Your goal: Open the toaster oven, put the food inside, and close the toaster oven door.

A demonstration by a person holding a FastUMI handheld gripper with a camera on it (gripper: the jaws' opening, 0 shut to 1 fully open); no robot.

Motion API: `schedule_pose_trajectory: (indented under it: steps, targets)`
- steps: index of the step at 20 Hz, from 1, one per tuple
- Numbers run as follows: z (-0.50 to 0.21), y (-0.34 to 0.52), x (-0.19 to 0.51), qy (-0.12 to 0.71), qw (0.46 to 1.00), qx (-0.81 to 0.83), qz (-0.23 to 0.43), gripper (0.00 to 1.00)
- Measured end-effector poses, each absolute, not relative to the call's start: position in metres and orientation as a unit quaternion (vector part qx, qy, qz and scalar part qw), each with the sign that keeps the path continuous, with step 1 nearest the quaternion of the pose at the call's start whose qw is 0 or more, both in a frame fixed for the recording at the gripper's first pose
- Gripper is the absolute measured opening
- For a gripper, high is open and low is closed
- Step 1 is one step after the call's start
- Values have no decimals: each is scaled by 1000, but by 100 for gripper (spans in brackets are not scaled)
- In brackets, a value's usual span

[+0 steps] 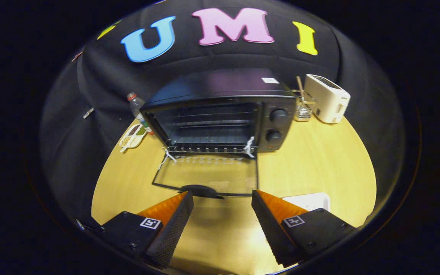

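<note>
Toaster oven [220, 114] door [208, 173] lies open; gripper [222, 200] spread, empty, just before its handle [201, 190]; labels unreadable.

Black toaster oven with its glass door down, on a pale yellow wood-grain table.

The boxy black metal toaster oven [220, 110] has two black round knobs [279, 115] and silver wire racks inside; its clear glass door [208, 175] has a black frame. Nearby sit a cream-white plastic toaster [329, 99], a clear plastic bottle with a red cap [136, 105] and a white flat tray [311, 200]. The gripper [222, 204] fingers stand spread, each base carrying a black-and-white square marker.
</note>
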State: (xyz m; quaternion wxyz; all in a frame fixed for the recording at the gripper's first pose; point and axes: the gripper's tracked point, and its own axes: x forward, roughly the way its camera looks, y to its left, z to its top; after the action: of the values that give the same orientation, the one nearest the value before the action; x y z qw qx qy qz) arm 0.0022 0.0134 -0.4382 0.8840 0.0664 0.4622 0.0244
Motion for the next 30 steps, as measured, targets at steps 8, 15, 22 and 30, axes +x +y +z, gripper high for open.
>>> schedule_pose_trajectory:
  steps: [8, 15, 22, 30]
  targets:
    - [-473, -159, -44, 521, 852, 32, -28, 96]
    - [-546, -200, -69, 601, 798, 33, -29, 75]
    - [-565, -192, -66, 627, 777, 48, -18, 41]
    - [-568, -191, -67, 653, 755, 59, 11, 10]
